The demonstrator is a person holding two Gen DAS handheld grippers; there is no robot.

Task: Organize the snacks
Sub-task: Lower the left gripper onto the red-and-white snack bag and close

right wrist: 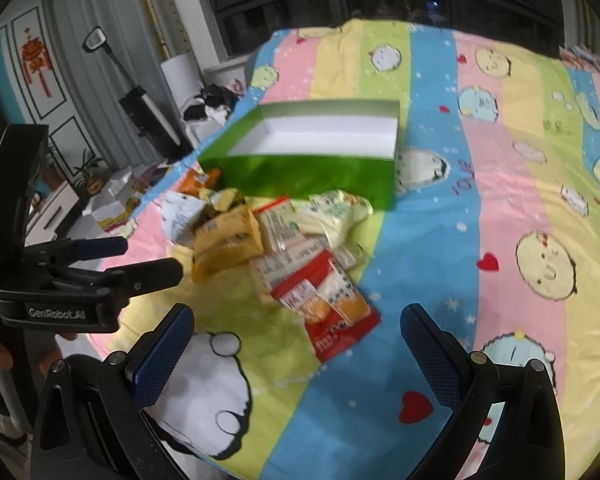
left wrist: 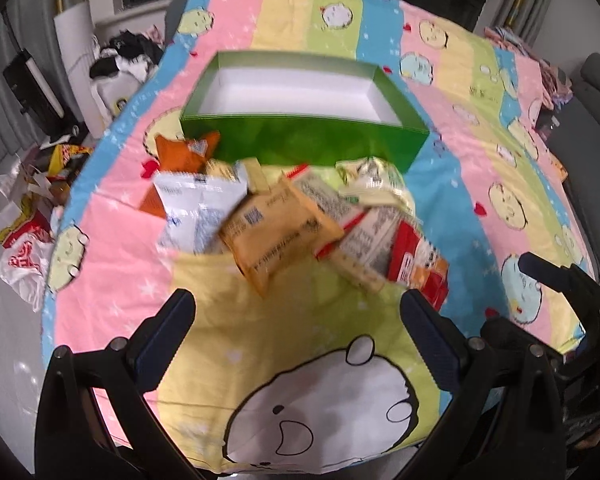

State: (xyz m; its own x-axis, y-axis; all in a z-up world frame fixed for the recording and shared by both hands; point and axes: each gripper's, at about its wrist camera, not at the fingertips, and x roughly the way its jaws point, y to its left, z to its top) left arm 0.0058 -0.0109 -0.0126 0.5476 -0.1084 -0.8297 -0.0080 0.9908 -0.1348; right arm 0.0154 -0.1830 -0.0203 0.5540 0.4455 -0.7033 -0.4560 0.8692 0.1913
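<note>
- Snack packets (left wrist: 284, 216) lie heaped on the striped cartoon bedspread (left wrist: 460, 184), touching the near wall of the empty green box (left wrist: 320, 140), which sits open-topped just behind them.
- Left tongs (left wrist: 296, 340) hover short of the pile, spread wide and holding nothing; right tongs (right wrist: 296, 356) are likewise spread and empty, near the red packet (right wrist: 332, 320).
- Packets look light, thin and crinkly, probably slick film with crushable contents, so a gentle pinch seems wise.
- Best hold is likely a sealed end edge; the red packet's near corner and the tan packet (left wrist: 276, 236) on top lie clear.
- Overlapping packets may drag neighbours along; the soft bed gives little to press against.
- Box looks like light card and may slide if bumped.
</note>
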